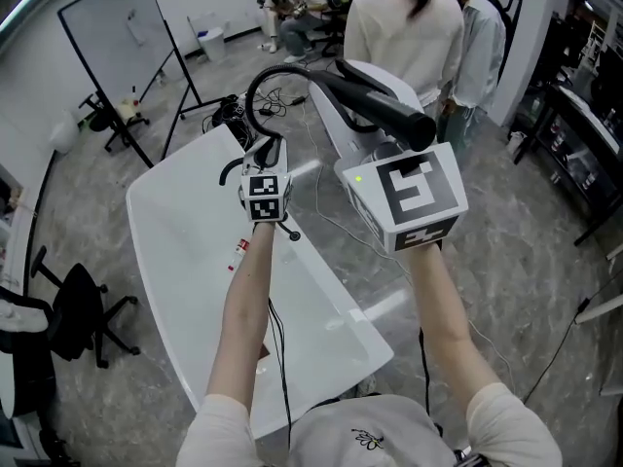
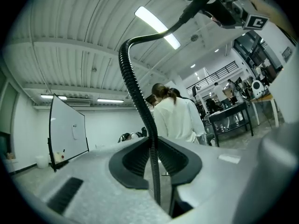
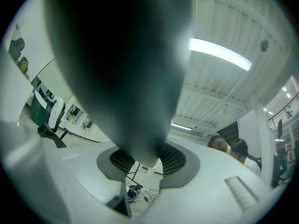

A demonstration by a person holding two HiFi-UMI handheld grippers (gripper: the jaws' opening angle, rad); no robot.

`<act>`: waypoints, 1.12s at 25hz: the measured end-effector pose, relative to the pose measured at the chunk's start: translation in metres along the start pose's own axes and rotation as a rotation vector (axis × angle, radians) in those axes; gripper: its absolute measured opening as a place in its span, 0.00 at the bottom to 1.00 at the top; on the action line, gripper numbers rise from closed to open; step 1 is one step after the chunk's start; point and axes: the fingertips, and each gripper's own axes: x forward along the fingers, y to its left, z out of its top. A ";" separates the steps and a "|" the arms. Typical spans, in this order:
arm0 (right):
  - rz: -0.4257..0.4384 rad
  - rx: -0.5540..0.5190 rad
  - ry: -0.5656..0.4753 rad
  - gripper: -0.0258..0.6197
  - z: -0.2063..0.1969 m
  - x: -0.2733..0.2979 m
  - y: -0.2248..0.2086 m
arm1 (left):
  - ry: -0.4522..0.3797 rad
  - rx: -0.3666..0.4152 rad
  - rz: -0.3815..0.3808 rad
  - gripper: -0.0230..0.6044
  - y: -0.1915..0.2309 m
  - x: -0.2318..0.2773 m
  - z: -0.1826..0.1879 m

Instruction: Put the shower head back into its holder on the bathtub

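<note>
In the head view the black shower head (image 1: 378,103) is held above the far end of the white bathtub (image 1: 185,232). My right gripper (image 1: 391,152) is shut on its handle, which fills the right gripper view as a dark blurred mass (image 3: 126,64) between that gripper's (image 3: 142,161) jaws. Its black ribbed hose (image 1: 255,93) loops left and down to my left gripper (image 1: 270,154), which is shut on it. In the left gripper view the hose (image 2: 135,92) rises from that gripper (image 2: 156,162) up to the shower head (image 2: 219,8). I cannot make out the holder.
Two people (image 1: 414,27) stand just beyond the tub, and another sits on the floor (image 1: 292,13). A whiteboard (image 1: 122,52) stands at the back left, an office chair (image 1: 83,309) at the left and a dark table (image 1: 584,134) at the right. Cables (image 1: 282,100) lie on the floor.
</note>
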 end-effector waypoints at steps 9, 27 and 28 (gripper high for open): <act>-0.002 -0.080 -0.024 0.25 0.022 0.013 -0.002 | -0.008 -0.077 -0.044 0.12 -0.022 0.051 0.013; 0.042 0.003 0.056 0.25 -0.054 0.027 0.018 | -0.022 -0.143 -0.077 0.12 -0.024 0.060 -0.052; 0.049 0.017 0.050 0.25 -0.053 0.030 0.021 | -0.053 -0.150 -0.084 0.12 -0.024 0.062 -0.042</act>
